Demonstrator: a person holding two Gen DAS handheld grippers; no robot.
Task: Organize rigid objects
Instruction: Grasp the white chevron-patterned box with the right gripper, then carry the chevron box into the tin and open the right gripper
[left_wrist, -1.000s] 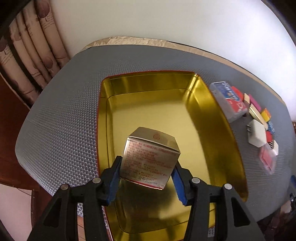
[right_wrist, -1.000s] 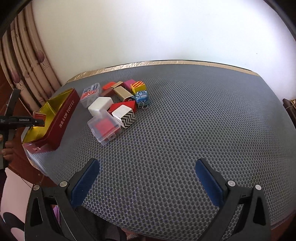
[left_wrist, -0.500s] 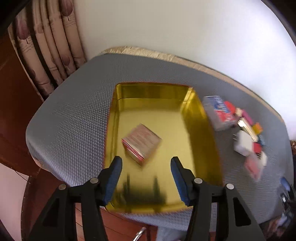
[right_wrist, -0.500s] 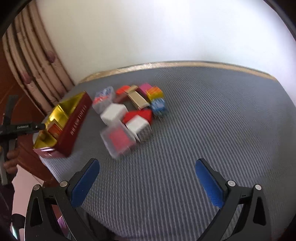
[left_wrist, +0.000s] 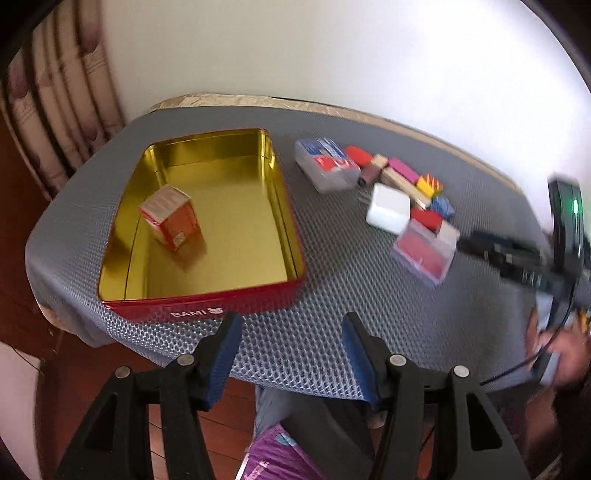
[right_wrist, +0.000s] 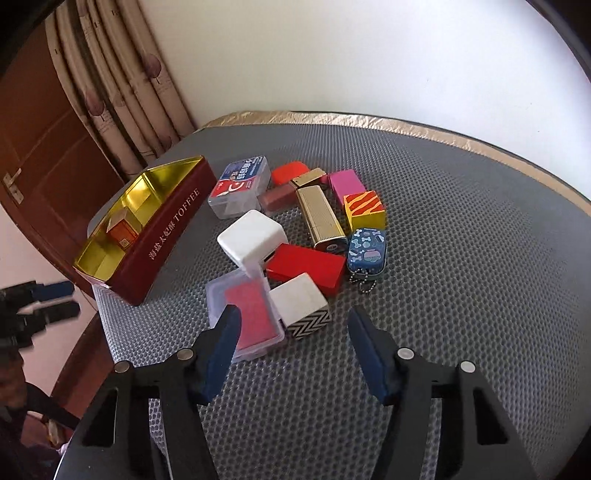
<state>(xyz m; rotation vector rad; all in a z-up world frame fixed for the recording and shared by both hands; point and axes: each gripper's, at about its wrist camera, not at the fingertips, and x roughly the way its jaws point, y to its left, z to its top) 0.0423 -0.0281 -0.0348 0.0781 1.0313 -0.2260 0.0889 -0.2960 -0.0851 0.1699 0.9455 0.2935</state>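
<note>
Both the left gripper (left_wrist: 291, 350) and right gripper (right_wrist: 291, 347) are released, holding nothing. Beside the tin (right_wrist: 173, 225), crowded boxes (right_wrist: 303, 236) might get bumped.

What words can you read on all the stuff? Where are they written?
"BAMI" – short red side of the tin.
"TOFFEE", after Chinese characters too small to read – long side of the tin.
Small box in the tin: print blurred.
Clear case with blue-red card: print too small.
Blue keychain tin: pictures only, top word unreadable.
</note>
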